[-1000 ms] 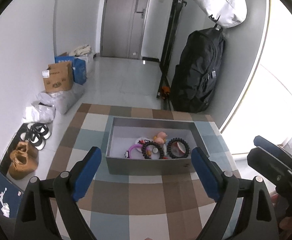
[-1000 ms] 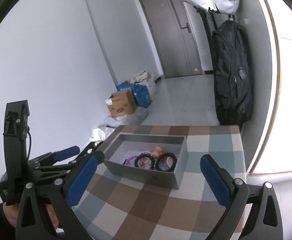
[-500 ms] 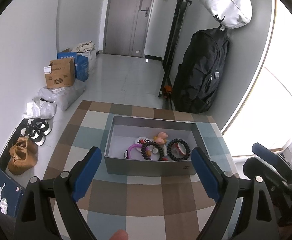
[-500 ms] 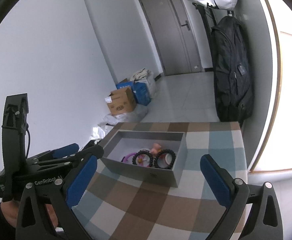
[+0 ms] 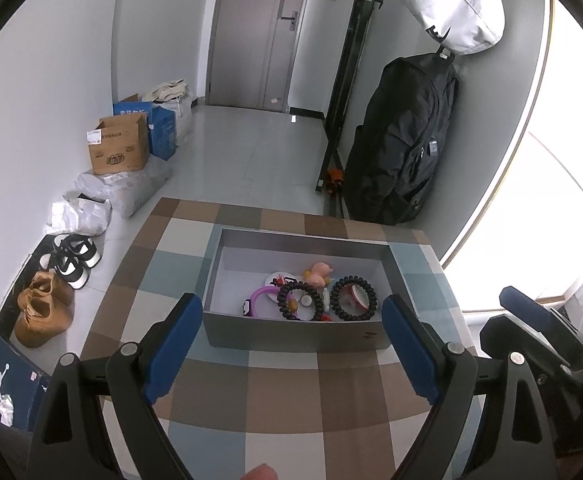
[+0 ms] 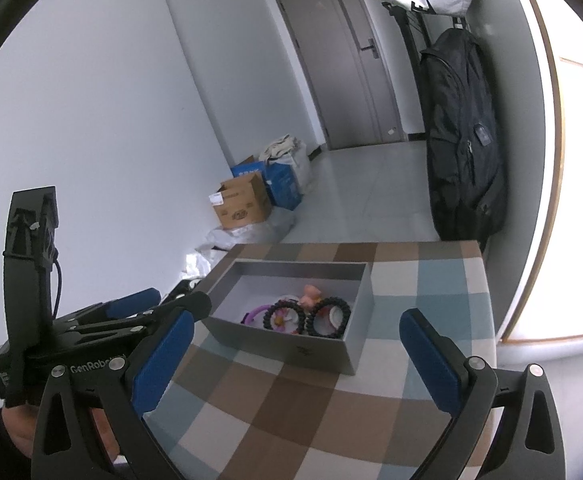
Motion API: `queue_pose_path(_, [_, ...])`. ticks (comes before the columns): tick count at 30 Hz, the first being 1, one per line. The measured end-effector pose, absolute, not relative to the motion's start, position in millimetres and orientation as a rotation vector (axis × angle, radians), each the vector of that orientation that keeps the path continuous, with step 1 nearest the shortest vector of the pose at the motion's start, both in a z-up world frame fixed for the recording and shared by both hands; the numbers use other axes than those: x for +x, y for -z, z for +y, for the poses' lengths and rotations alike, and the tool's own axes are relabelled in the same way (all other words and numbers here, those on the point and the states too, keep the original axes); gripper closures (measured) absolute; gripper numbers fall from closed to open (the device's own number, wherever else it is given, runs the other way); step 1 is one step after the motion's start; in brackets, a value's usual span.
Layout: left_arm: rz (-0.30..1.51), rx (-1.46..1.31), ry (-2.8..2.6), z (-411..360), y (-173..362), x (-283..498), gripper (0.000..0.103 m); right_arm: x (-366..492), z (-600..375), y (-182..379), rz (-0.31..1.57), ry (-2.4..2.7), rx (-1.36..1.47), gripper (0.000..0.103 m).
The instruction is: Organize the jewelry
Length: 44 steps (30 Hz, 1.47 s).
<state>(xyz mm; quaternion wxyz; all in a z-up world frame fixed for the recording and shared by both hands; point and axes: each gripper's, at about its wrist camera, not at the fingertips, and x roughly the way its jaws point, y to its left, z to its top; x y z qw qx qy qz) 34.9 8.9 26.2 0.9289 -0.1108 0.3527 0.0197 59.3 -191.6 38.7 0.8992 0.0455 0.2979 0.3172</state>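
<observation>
Left wrist view shows the grey box (image 5: 297, 334) near the far edge of the checked table (image 5: 291, 400), jewelry (image 5: 317, 296) already heaped inside. Left gripper (image 5: 291, 344) and right gripper (image 6: 295, 356) both gape empty, so sorting seems barely begun, or finished.

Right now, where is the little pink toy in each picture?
Left wrist view: the pink toy sits near the middle of the picture, inside the grey box, just behind the two black coil bracelets.
Right wrist view: the pink toy is a little below the middle, in the same box, behind the bracelets.
Shared landmark: the black backpack against the wall beyond the table.
</observation>
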Motion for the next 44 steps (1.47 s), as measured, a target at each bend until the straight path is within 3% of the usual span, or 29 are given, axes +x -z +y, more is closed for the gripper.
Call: queue_pose_path(44, [0.691, -0.244, 0.007, 2.1, -21.2, 33.7, 0.015, 64.5, -194.3, -33.0, 0.654, -0.631, 0.107, 0.000])
